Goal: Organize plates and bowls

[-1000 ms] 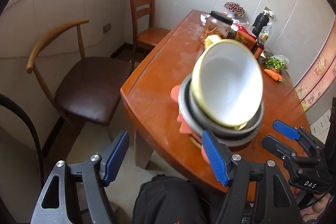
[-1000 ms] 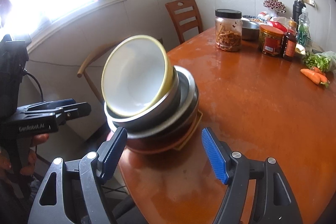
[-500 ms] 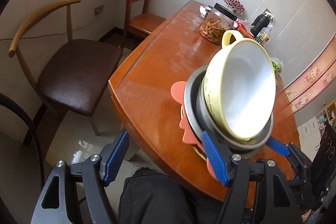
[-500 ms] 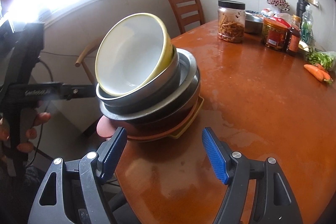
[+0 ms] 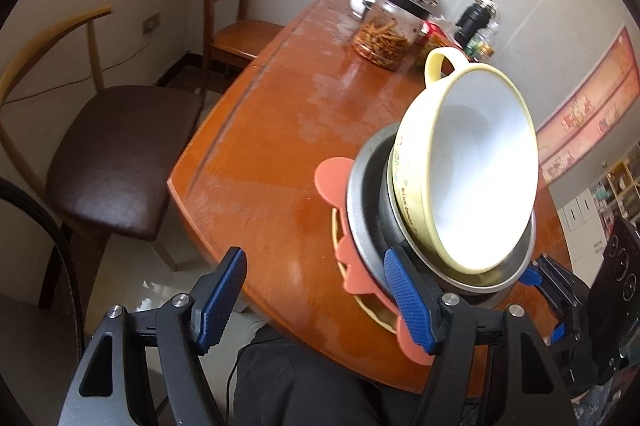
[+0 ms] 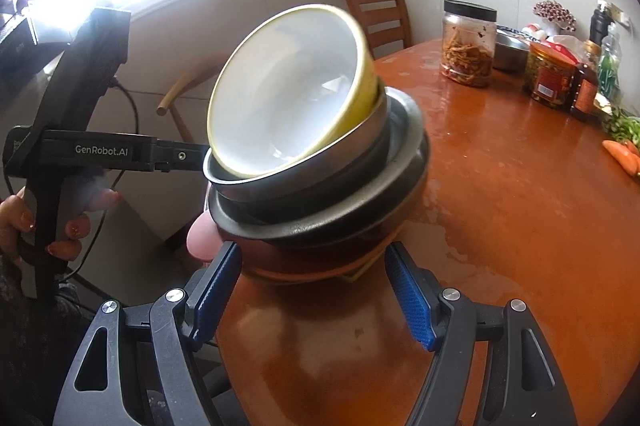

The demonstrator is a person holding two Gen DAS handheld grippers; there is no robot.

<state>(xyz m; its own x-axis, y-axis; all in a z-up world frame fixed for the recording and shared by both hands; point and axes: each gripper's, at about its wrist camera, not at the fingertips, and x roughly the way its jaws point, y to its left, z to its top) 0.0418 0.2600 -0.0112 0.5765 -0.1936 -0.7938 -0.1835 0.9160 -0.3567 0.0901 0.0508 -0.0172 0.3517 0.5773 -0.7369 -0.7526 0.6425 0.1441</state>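
A tilted stack stands near the wooden table's (image 5: 272, 146) front edge. On top is a yellow bowl (image 5: 480, 166) (image 6: 288, 86) with a white inside, then steel bowls (image 6: 304, 178), a dark bowl (image 6: 320, 226), a pink plate (image 5: 332, 182) and a yellow plate. My left gripper (image 5: 316, 302) is open with nothing between its fingers; the stack sits just right of its right finger (image 5: 408, 302). The right wrist view shows the left gripper (image 6: 176, 156) reaching the stack's left side. My right gripper (image 6: 312, 300) has its jaws opening, the stack's base between its fingertips, and no pad visibly pressing.
A jar of dried strips (image 6: 468, 42), condiment jars (image 6: 548, 78), bottles, greens and a carrot (image 6: 624, 154) line the table's far side. A brown padded chair (image 5: 116, 154) and a wooden chair (image 5: 232, 6) stand left of the table. A hand (image 6: 60, 230) holds the left gripper's handle.
Both grippers have sunk and closed in on the stack. The right gripper's fingertips now flank the stack's base, and the left gripper has come up against its left side.
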